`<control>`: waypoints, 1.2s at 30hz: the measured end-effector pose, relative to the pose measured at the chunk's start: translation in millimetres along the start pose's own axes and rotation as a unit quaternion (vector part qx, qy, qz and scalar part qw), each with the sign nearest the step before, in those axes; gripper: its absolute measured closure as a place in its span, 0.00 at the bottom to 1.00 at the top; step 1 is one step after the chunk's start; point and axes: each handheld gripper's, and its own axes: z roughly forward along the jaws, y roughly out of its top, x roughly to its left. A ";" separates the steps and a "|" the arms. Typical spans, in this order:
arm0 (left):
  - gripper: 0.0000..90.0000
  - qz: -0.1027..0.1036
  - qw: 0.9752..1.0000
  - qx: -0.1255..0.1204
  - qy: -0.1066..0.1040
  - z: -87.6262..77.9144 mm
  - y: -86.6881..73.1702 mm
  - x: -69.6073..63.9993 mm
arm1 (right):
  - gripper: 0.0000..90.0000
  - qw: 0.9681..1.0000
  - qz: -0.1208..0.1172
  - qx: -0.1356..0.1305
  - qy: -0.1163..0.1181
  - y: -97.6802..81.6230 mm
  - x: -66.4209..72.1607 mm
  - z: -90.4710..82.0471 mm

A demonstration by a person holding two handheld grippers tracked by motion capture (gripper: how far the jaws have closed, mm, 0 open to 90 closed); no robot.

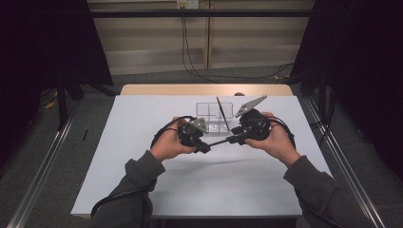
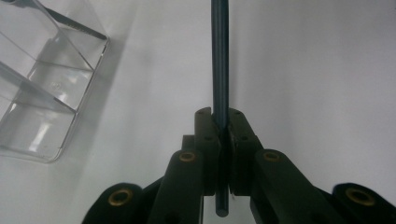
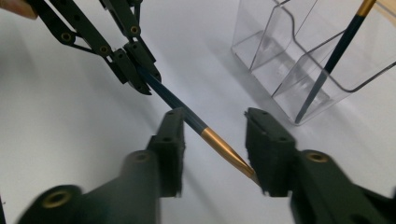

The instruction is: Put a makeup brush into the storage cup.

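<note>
A thin dark blue stick with a gold end (image 3: 180, 103) hangs level above the white table (image 1: 142, 180). My left gripper (image 2: 220, 126) is shut on its blue shaft (image 2: 219, 56), and the butt end pokes out behind the pads. My right gripper (image 3: 215, 119) is open around the gold end (image 3: 224, 147); the tip lies close to one jaw's inner face, the other jaw stands clear. In the high view the left gripper (image 1: 206, 148) and right gripper (image 1: 233, 139) face each other with the stick (image 1: 218, 142) between them.
A clear plastic organiser (image 1: 209, 111) with compartments stands just behind the grippers at mid-table. A second blue and gold stick (image 3: 334, 56) leans upright in one compartment. A person's hands and grey sleeves (image 1: 138, 175) come in from the front edge.
</note>
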 end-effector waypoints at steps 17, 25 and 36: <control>0.95 -0.041 0.998 -0.038 0.004 -2.4 -12.0 0.9 | 0.32 0.997 0.062 -0.045 -0.015 -2.9 -6.9 -5.7; 0.95 -0.060 0.997 -0.056 0.007 -5.2 -19.1 3.1 | 0.29 0.995 0.084 -0.055 -0.007 -3.6 -10.1 -7.0; 0.95 -0.081 0.993 -0.089 0.013 -6.3 -23.2 2.1 | 0.26 0.993 0.096 -0.063 -0.002 -7.2 -10.1 -5.5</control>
